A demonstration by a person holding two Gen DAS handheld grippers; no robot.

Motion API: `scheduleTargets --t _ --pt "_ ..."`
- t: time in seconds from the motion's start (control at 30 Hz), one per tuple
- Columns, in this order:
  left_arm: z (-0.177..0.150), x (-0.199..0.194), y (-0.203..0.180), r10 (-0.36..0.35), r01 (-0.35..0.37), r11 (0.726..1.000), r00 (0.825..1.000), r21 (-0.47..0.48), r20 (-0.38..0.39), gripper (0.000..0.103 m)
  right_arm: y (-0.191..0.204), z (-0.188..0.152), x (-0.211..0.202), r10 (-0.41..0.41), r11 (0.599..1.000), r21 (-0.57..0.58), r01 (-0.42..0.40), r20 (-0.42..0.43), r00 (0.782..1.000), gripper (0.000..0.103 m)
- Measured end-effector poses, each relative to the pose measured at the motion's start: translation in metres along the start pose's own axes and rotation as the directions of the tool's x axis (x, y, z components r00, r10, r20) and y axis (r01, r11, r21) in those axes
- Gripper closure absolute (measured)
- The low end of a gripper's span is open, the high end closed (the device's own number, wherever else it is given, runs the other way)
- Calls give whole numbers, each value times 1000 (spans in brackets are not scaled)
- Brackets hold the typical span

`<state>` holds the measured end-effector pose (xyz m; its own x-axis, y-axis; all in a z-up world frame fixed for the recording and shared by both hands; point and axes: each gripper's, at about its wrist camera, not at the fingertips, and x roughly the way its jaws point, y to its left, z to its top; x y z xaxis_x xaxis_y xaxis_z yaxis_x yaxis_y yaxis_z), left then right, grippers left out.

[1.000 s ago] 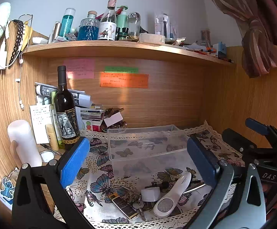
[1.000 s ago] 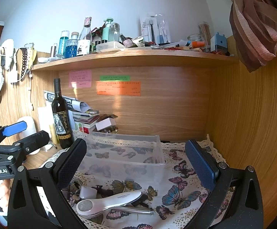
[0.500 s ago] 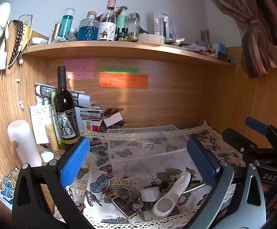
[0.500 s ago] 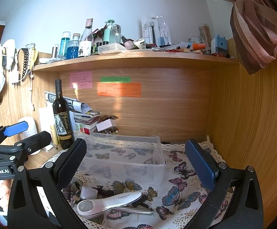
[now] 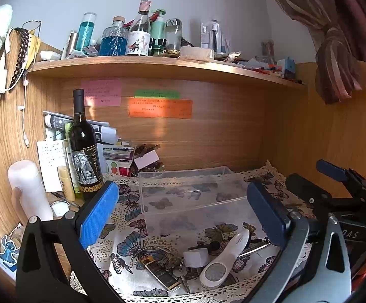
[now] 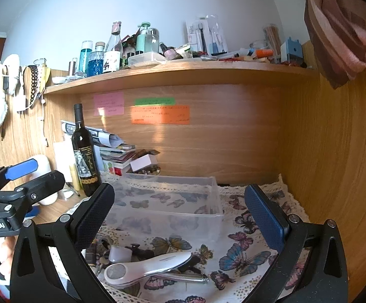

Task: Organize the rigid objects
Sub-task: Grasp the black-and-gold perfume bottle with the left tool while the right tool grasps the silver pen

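Observation:
A clear plastic box (image 5: 190, 194) stands empty on the butterfly cloth (image 5: 130, 247); it also shows in the right wrist view (image 6: 167, 209). In front of it lies a small pile: a white handheld device (image 5: 223, 260) (image 6: 147, 267), a small white cube (image 5: 192, 258) (image 6: 119, 254), a black-and-gold lighter (image 5: 160, 272), keys and a metal tool (image 6: 185, 277). My left gripper (image 5: 180, 217) is open and empty above the pile. My right gripper (image 6: 183, 217) is open and empty, just right of the left one.
A dark wine bottle (image 5: 84, 149) stands at the back left beside papers, tubes and a white cylinder (image 5: 29, 189). A wooden shelf (image 5: 157, 65) crowded with bottles runs overhead. Wooden walls close the back and right. A curtain (image 5: 334, 50) hangs at upper right.
The right gripper has risen slightly; its view sits a little higher. The left gripper and the objects have not moved.

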<state>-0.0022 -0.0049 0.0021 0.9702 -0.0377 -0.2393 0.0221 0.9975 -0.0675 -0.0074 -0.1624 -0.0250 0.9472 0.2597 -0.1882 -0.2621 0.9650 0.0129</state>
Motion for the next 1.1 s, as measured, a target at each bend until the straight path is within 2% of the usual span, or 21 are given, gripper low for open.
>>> scheduleTargets --t 0.07,0.13,0.23,0.3,0.47,0.7,0.9,1.03,1.1 --pt "-1 2 2 2 -2 1000 1000 -6 -8 3 0 -2 3 3 1000 1 -3 -12 1000 0" --pt "-2 5 6 11 -11 1000 1000 -10 -27 12 1 -6 8 2 1000 -6 -2 -32 999 2" --pt "-8 12 14 24 -25 1000 998 -17 -66 17 0 -12 13 -2 1000 -13 1 -59 998 11" --pt "-14 17 20 36 -38 999 995 -24 -95 24 -3 -18 17 1 1000 -14 -3 -91 996 16" --pt "-34 32 38 49 -60 997 980 -52 -195 30 -10 -32 31 24 1000 -1 -25 -181 983 28" --pt "-75 55 45 32 -59 996 938 -68 -344 35 -12 -55 42 29 999 -12 -33 -275 961 32" --pt "-107 75 46 9 -52 996 885 -78 -466 42 -12 -71 53 95 995 45 -84 -360 928 33" --pt "-117 82 42 -5 -33 997 867 -67 -498 47 -1 -78 59 110 994 32 -106 -380 918 33" --pt "-121 85 40 -9 -26 998 860 -62 -510 53 3 -81 63 116 993 27 -114 -392 913 33"
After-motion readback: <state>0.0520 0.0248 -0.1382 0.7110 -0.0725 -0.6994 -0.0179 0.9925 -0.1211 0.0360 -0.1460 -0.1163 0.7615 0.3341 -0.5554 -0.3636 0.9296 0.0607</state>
